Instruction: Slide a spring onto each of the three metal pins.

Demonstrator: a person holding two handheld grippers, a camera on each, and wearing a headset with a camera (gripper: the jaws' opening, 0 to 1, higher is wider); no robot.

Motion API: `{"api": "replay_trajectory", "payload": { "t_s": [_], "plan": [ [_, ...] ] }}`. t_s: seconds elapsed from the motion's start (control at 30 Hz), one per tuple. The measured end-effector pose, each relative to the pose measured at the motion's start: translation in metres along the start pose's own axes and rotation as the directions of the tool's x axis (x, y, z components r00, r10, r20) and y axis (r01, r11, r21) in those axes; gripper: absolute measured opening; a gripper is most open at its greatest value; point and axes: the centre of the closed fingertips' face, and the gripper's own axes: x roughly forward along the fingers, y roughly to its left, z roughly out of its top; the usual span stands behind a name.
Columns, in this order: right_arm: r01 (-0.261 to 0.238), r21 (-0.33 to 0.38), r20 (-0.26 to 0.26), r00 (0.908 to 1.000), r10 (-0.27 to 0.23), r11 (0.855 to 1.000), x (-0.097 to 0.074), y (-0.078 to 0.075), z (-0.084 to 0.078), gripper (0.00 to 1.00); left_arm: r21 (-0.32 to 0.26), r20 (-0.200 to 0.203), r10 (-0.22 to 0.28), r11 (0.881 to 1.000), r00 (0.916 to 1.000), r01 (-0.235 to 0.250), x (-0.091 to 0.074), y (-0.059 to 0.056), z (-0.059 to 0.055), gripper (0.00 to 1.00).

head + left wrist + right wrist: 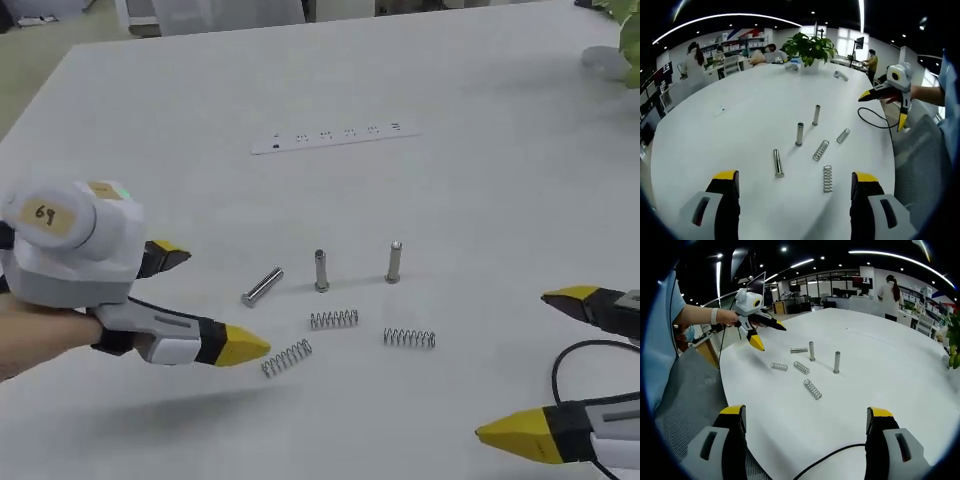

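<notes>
On a white workbench (480, 180), the left gripper (205, 302) hovers at nine o'clock of the parts, its jaws spread wide and empty. The right gripper (535, 365), likewise agape and holding nothing, hangs at four o'clock. The centre pin (321, 271) and the right pin (394, 262) stand upright, while the fallen pin (262, 287) lies on its side at their nine o'clock. The left spring (287, 357), middle spring (334, 319) and right spring (409, 338) lie flat at the pins' six o'clock, apart from them. A power strip (335, 136) lies at twelve o'clock.
</notes>
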Motion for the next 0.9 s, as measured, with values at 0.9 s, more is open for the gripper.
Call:
{"api": "replay_trajectory", "payload": {
  "t_s": [0.9],
  "plan": [
    [-0.015, 0.031, 0.0, 0.9999, 0.015, 0.999, 0.007, -0.001, -0.009, 0.98, 0.006, -0.117, -0.014, 1.0, 0.993, 0.015, 0.037, 0.019, -0.002, 0.77]
  ]
}}
